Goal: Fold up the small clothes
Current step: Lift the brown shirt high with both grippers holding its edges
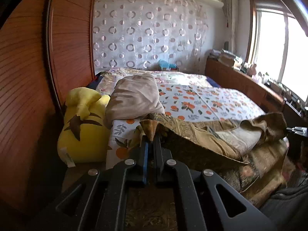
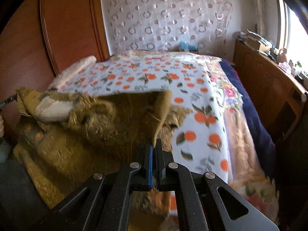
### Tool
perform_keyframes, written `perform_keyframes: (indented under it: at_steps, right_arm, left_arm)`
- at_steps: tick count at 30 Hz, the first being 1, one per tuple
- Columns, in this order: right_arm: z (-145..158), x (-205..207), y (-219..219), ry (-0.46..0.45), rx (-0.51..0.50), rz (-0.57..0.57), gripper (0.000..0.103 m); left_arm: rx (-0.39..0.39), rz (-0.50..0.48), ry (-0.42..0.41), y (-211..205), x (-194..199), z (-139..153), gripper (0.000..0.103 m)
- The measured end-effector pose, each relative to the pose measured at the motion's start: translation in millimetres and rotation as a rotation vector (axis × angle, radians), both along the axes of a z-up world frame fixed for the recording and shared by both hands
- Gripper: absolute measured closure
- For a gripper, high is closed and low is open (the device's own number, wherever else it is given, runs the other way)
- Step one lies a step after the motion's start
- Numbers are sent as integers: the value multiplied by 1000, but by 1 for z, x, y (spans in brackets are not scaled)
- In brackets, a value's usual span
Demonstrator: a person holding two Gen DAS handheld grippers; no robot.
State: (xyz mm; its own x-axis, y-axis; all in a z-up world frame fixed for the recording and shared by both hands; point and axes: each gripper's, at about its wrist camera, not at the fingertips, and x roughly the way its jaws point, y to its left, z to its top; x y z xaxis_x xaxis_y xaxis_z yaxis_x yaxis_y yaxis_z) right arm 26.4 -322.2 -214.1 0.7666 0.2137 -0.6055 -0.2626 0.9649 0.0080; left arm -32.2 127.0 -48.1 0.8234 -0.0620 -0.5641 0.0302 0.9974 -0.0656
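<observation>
Broadly, the bed (image 2: pixel 192 88) wears an orange-print sheet; across its near end sprawls the olive-gold patterned cloth (image 1: pixel 202 134), rumpled, pale lining showing. Left gripper (image 1: pixel 151 140) clamps one raised corner, right gripper (image 2: pixel 153 146) pinches another.

Daylight floods in from the window (image 1: pixel 277 48), blown out to white glare. Near the wardrobe (image 1: pixel 28 77) it is dim. Fisheye edges bend and darken; the right wrist view is motion-blurred.

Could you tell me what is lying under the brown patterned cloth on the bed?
The brown patterned cloth lies on the orange-print bedspread; whatever sits beneath its bunched middle is covered.
</observation>
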Motion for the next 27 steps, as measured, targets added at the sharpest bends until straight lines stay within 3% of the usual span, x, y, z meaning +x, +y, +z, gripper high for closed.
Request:
perform_keyframes:
  at_steps: [3, 6, 7, 8, 10, 13, 16, 19, 21, 23, 27]
  right_arm:
    - [6, 2, -5, 7, 11, -4, 101]
    - [16, -2, -6, -22, -8, -24, 96]
    - [22, -5, -7, -43, -9, -29, 94]
    - [25, -8, -8, -60, -7, -29, 91]
    - [40, -8, -11, -98, -18, -46, 75]
    - [55, -4, -11, -148, -46, -72, 59]
    - [62, 11, -9, -170, -50, -69, 57]
    - [59, 38, -6, -137, -44, -60, 57]
    - [54, 56, -1, -117, -53, -54, 57]
    - [46, 74, 2, -101, -50, -49, 57]
    - [42, 97, -6, -68, -60, -54, 57]
  left_arm:
    - [-3, -4, 11, 2, 3, 2, 95]
    - [-1, 3, -11, 6, 2, 10, 75]
    - [-4, 0, -20, 7, 3, 12, 64]
    - [-7, -1, -26, 8, 3, 15, 60]
    - [6, 7, -30, 11, 7, 19, 60]
    - [34, 18, -17, 16, 21, 20, 60]
    - [60, 23, 7, 21, 37, 16, 60]
    - [71, 1, 53, 24, 60, 6, 59]
    - [68, -15, 94, 26, 74, -4, 49]
    - [64, -36, 131, 26, 87, -13, 32]
    - [78, -41, 170, 23, 103, -26, 31]
